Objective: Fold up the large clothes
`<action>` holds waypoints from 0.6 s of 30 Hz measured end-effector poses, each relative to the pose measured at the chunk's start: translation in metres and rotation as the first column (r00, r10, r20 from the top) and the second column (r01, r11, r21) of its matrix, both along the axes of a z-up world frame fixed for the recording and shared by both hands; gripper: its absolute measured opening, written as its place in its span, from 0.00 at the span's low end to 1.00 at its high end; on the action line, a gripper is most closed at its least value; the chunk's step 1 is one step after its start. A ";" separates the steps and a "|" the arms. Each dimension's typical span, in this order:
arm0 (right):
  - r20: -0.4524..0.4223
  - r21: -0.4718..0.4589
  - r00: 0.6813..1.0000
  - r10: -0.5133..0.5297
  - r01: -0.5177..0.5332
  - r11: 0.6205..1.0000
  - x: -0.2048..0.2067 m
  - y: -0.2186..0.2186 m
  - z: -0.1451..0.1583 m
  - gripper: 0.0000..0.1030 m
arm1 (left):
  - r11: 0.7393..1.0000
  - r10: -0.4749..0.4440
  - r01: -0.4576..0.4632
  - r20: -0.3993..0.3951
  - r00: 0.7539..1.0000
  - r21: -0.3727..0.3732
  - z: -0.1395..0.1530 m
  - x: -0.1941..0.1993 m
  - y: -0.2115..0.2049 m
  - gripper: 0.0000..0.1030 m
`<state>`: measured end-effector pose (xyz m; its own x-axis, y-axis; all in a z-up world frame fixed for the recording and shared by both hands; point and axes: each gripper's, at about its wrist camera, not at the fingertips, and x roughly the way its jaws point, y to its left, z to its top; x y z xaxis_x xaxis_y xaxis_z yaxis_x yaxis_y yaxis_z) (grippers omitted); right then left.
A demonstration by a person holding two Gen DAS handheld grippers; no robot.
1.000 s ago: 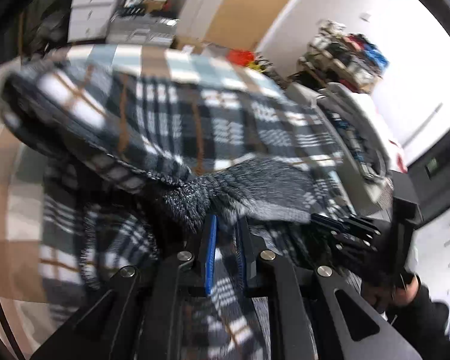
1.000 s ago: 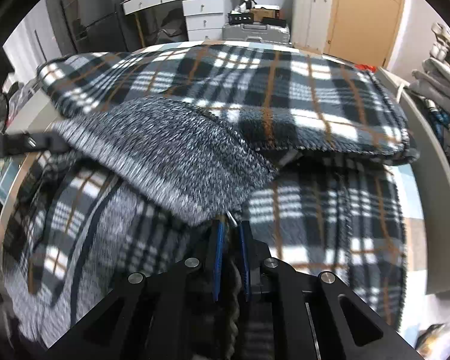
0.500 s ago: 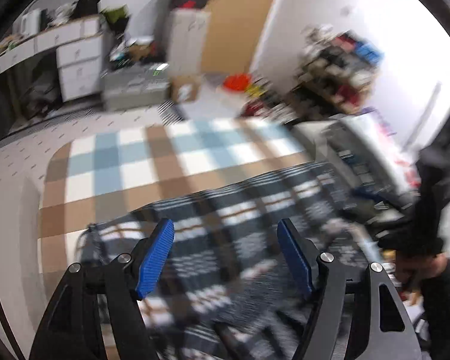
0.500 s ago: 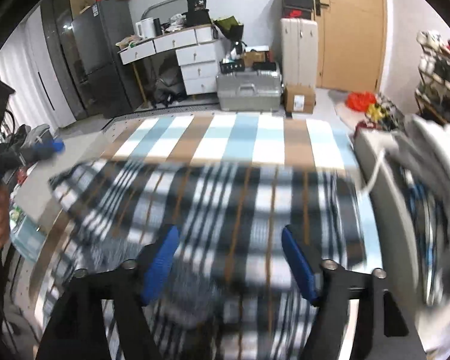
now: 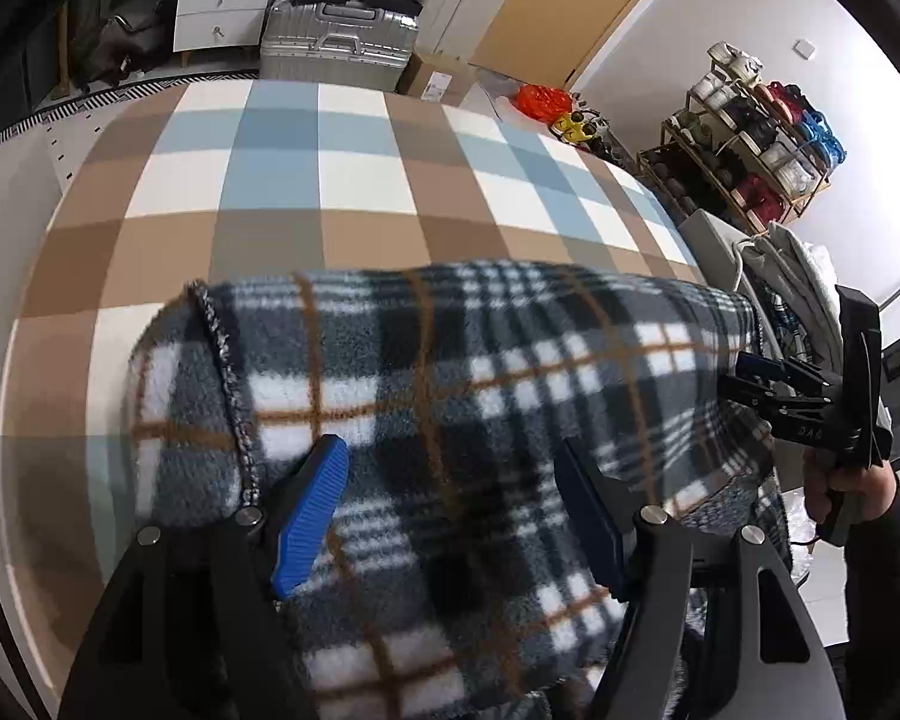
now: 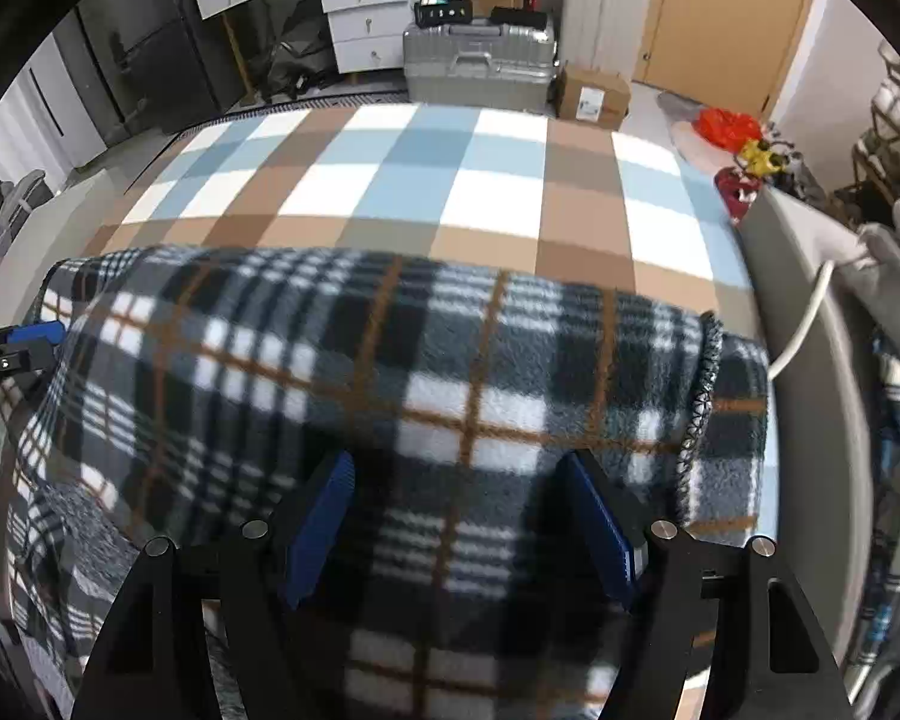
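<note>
Checked cloth surface (image 5: 330, 168), brown, blue and white squares, fills the far half of both wrist views; probably a bed or covered bench, cannot tell which.

Plaid fleece garment (image 6: 426, 384) lies folded on the near part of that surface. Its long axis runs side to side across both views, far fold edge roughly straight. A stitched hem edge (image 5: 225, 360) runs near the garment's left end in the left view; a matching one sits near the right end in the right view.

Left gripper (image 5: 450, 516): blue fingers (image 5: 312, 510) spread apart, nothing between them, fleece directly below and ahead. Right gripper (image 6: 468, 528): fingers apart, likewise empty, hanging over the right portion.

Judgement: each hand sits over its own end of the garment, neither clearly nearer. The next fold likely needs both to drop onto the end edges.

Silver case (image 6: 480, 60) on the floor beyond.
</note>
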<state>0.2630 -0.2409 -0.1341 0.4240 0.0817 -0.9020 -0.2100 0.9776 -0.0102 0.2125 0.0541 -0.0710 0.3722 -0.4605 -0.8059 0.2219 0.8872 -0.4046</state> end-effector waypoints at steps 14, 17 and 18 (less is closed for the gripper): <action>-0.073 0.010 0.997 -0.009 0.010 1.000 0.005 0.003 0.012 0.77 | 0.993 -0.113 0.106 0.190 0.975 0.048 0.071 -0.030 -0.033 0.65; 0.009 0.028 1.000 0.010 -0.010 1.000 0.016 0.021 0.046 0.83 | 0.974 -0.221 0.203 0.224 0.949 0.101 0.089 -0.031 -0.073 0.65; 0.020 0.001 1.000 0.012 -0.012 1.000 0.023 0.029 0.053 0.86 | 0.969 -0.239 0.217 0.215 0.947 0.119 0.088 -0.027 -0.087 0.65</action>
